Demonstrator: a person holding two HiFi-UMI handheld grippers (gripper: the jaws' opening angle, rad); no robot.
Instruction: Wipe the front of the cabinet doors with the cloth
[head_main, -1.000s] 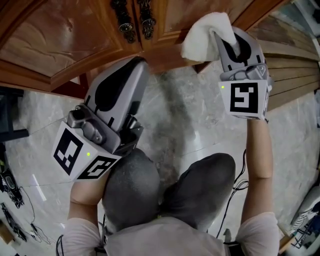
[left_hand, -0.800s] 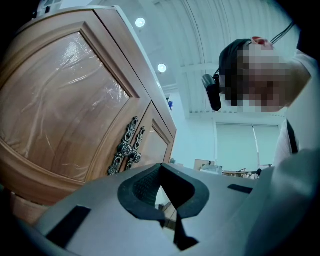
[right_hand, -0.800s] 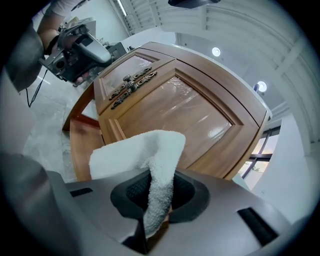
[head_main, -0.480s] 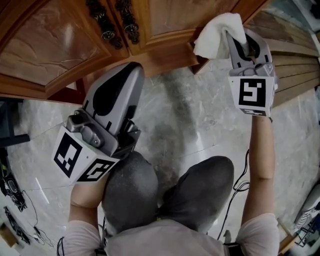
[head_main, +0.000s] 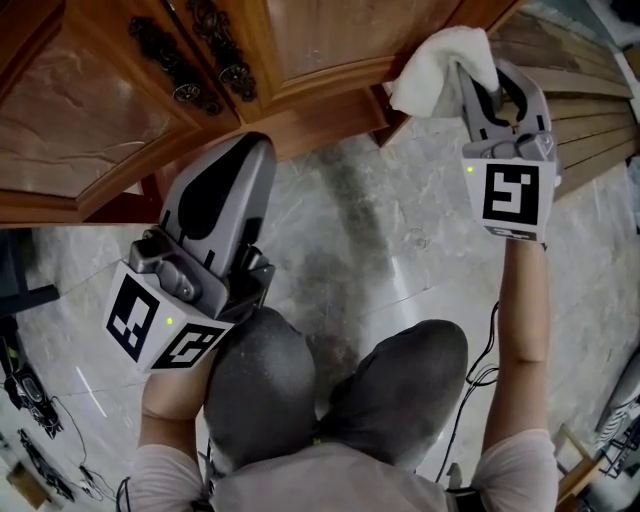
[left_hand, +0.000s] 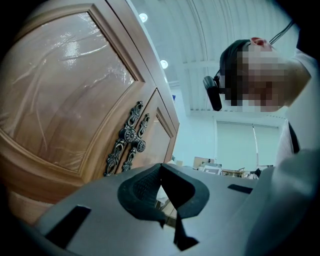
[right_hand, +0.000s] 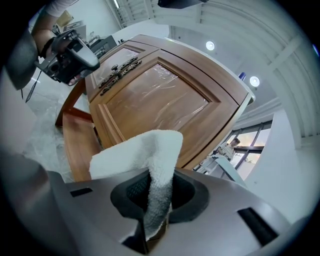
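Right gripper (head_main: 478, 88) was clamped on a white cloth (head_main: 440, 62). In the right gripper view the jaws pinched a fold of it and the rest bunched out past the tips toward the cabinet. Left gripper (head_main: 246, 158) had its jaws together with nothing between them, confirmed in the left gripper view.

Key relation: the cloth sat at the bottom right corner of the right door (head_main: 315, 30), over the lower rail. Whether it was pressed on the wood or just off it could not be told from any view. From the cloth, the unwiped door front ran up and to the left, across the glossy panel (right_hand: 160, 100) toward the dark ornate handles (right_hand: 117, 70) at the centre seam. The left door (head_main: 80, 95) lay beyond those handles, farther from the cloth. The door's long axis ran away from the tool, so the stroke probably needed to travel upward along the panel or sideways toward the seam.

The right arm was clearly the nearer one and the only one carrying the cloth. The left gripper hung low below the left door, apart from it, aimed up at the handles, over the marble floor (head_main: 370, 220). It looked idle. The person crouched with knees (head_main: 340, 385) between the two arms.

Judgement: wiping was at an early stage on the right door, and the left door looked not yet reached.
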